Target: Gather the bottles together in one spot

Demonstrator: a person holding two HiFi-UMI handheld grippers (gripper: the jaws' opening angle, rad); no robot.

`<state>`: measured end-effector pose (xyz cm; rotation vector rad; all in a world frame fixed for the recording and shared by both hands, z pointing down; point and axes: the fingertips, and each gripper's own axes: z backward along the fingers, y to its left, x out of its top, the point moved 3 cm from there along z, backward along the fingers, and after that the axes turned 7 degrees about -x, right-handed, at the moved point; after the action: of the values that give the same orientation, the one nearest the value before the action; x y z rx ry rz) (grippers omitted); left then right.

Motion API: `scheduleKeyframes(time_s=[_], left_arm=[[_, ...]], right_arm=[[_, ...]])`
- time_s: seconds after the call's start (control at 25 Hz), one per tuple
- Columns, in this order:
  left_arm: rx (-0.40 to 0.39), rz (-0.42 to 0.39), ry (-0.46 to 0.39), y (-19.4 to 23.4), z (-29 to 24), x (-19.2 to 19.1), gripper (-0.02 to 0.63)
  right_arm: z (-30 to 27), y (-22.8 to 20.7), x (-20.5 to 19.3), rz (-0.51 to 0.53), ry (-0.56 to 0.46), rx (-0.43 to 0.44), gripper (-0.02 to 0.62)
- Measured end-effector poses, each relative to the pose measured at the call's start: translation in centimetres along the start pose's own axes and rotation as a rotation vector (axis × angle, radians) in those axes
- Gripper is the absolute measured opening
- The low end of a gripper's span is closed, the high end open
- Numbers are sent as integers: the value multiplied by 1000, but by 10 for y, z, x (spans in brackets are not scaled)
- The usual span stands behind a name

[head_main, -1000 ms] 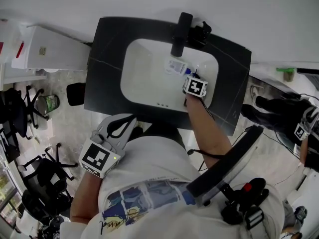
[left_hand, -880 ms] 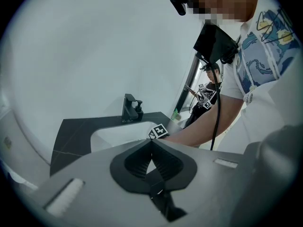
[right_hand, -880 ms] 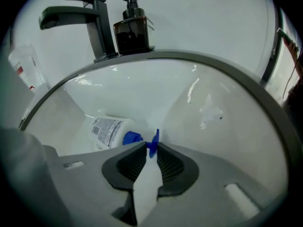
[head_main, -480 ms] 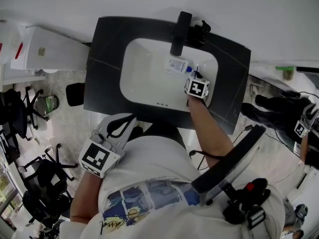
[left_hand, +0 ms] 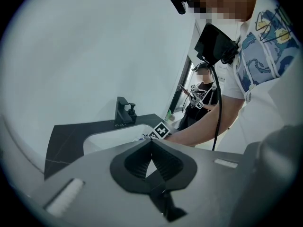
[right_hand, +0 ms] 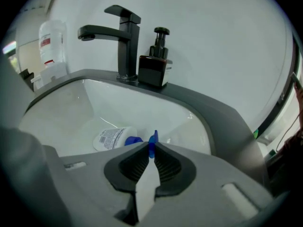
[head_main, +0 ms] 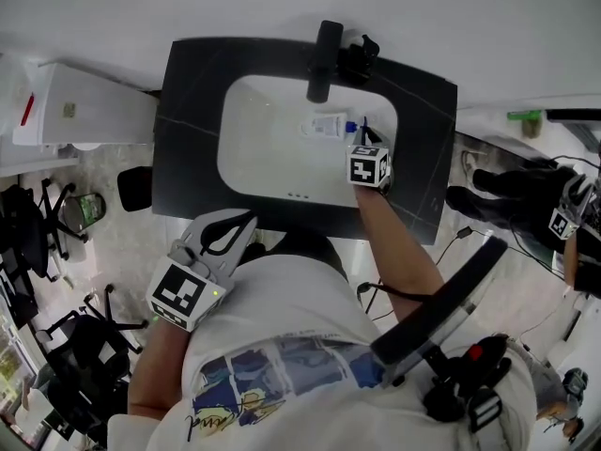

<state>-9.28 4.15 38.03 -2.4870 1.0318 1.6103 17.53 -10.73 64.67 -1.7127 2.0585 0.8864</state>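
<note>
In the sink basin (head_main: 263,153): white bottle (right_hand: 111,137) lying flat, right gripper (right_hand: 150,151) clenched on a blue tab (right_hand: 153,140) beside its cap (right_hand: 133,140). Left gripper (left_hand: 151,143) closed, empty, outside the basin. The hold looks thin, so lift slowly.

Right gripper (right_hand: 150,149) pinching blue piece (right_hand: 152,139) beside white bottle (right_hand: 110,138) lying in sink (right_hand: 61,110).

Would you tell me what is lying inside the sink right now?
A white bottle with a blue cap lies on its side. The right gripper pinches a thin blue piece beside it; the gripper covers the rest.
</note>
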Motion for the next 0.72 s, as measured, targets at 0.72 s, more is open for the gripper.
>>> scheduleKeyframes(time_s=[0.72], left_arm=[[-91, -51, -23, -8, -7, 7, 3]], right_arm=[[47, -21, 27, 369, -161, -62, 35]])
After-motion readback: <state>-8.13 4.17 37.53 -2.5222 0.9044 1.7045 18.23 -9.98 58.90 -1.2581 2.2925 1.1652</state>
